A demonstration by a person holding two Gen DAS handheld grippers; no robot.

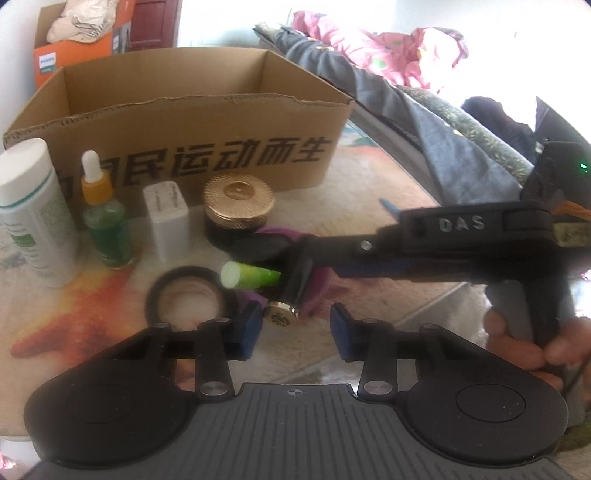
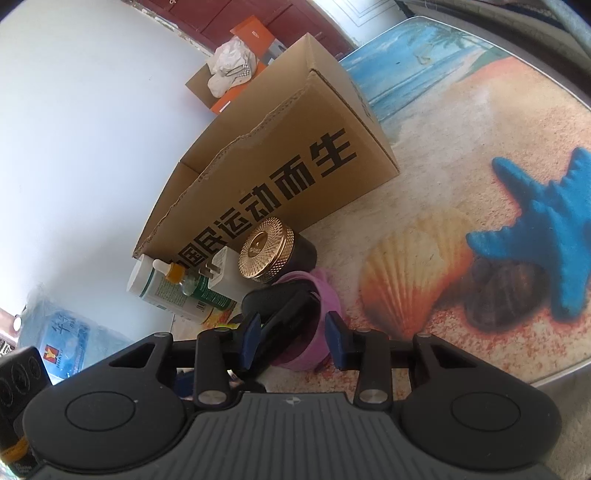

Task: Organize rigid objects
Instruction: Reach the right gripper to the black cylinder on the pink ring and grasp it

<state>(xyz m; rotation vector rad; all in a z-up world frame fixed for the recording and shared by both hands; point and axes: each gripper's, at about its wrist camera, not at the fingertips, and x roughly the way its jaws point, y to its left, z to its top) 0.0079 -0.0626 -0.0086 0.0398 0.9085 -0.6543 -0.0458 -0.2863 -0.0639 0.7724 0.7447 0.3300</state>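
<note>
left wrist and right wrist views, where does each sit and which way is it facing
Left wrist: on the left gripper, facing the open brown cardboard box; its blue-padded fingers, the right gripper and a hand show.
Right wrist: on the right gripper, rolled, facing the box over the beach-print mat; only its fingers show.
Shared: box, gold-lidded dark jar, white charger plug.

Orange box holding pale cap; bedding heap; beach-print mat.

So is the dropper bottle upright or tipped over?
Upright. The dropper bottle stands on its base on the table, white bulb on top.
</note>
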